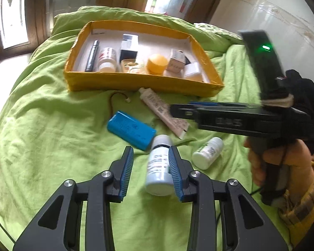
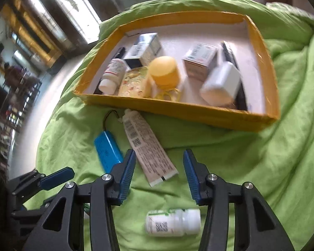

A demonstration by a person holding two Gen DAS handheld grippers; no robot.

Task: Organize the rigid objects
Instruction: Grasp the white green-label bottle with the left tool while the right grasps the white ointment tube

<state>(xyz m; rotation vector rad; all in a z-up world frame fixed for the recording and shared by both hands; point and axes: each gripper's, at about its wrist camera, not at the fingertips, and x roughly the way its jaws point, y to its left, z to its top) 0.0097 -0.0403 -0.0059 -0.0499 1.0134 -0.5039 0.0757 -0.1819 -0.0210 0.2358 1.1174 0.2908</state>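
White bottle (image 1: 159,165) between left tongs (image 1: 151,163)

lime-green bedsheet (image 1: 52,146), yellow-walled tray (image 1: 136,83) with white floor at upper centre, bright blue battery pack (image 1: 130,129) mid-frame, white bottle (image 1: 159,167) with dark band, cream printed tube (image 1: 163,113), yellow-orange round lid (image 1: 158,63), blue ribbed gripper pads (image 1: 127,171) on black frames

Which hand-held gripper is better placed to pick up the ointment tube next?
Right. The right hand-held gripper is open with the tube lying between its fingers. The left hand-held gripper instead sits around a white bottle, short of the tube.
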